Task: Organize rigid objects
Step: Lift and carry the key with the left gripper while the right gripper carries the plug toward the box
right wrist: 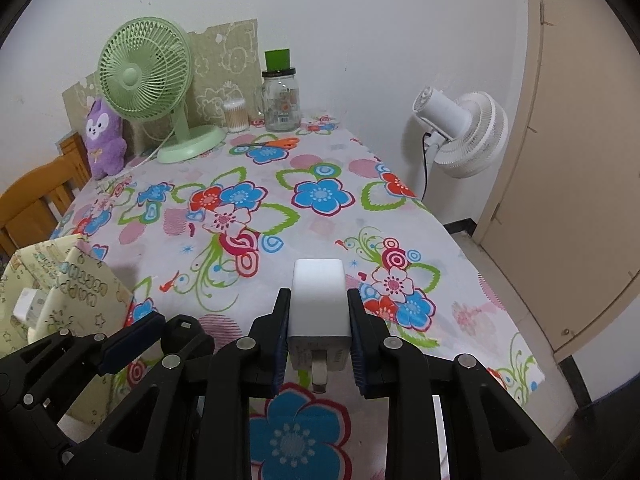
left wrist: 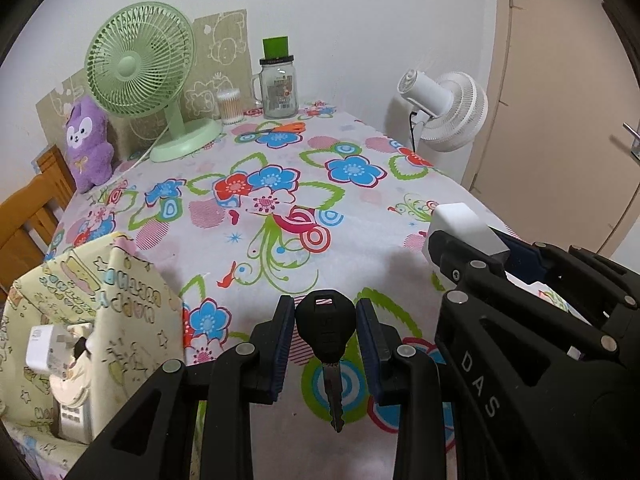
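1. At the near left we see a yellow patterned box standing open on the flowered tablecloth. Only the left wrist view looks into it, showing a white charger and other white items inside; the right wrist view catches just its corner.
2. At the far left, both views show the purple plush toy, the green fan, a tub of cotton swabs, a glass jar with a green block on its lid, and orange-handled scissors lying flat near the jar.
3. Our left gripper is clamped on a black-headed key: the blue pads press the head from both sides and the metal blade hangs toward the camera, clear of the cloth. The gripper tilts downward toward the near middle of the table. The right wrist view shows this gripper only from the side at its near left, and the key is hidden there.
4. Our right gripper is closed on a white plug adapter, pads on its two flat sides, metal prongs facing back toward the camera. It too slopes down at the table, just right of the left gripper.
5. The left wrist view sees the adapter side-on.
6. At the far right stand a white fan and a beige door; only the left wrist view shows the door handle.
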A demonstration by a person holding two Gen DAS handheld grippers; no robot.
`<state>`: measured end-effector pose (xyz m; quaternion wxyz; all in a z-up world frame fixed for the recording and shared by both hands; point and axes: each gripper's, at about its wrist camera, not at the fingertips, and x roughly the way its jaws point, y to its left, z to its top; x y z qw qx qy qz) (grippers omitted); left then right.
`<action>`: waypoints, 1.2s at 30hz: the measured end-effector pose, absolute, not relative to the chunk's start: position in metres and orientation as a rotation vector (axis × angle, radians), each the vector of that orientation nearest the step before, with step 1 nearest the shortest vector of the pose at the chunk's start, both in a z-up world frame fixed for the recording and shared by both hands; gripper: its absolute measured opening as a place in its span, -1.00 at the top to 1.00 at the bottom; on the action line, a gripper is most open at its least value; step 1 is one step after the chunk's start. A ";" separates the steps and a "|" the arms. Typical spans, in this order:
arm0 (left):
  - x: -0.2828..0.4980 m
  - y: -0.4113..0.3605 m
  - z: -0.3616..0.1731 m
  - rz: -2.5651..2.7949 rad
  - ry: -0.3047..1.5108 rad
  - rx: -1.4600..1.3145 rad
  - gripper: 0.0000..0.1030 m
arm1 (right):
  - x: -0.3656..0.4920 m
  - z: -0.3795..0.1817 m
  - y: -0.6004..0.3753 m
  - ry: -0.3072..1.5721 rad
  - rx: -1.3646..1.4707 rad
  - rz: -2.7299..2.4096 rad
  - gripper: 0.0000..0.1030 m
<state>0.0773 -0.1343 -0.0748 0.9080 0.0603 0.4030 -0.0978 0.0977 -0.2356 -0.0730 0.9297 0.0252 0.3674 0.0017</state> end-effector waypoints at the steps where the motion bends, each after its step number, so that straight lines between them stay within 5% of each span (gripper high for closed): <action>1: 0.075 -0.134 -0.073 -0.203 0.829 0.126 0.39 | 0.096 -0.071 -0.235 0.750 0.051 0.002 0.43; 36: 0.036 -0.068 -0.011 -0.157 0.758 0.135 0.39 | 0.054 -0.004 -0.170 0.696 0.024 0.082 0.43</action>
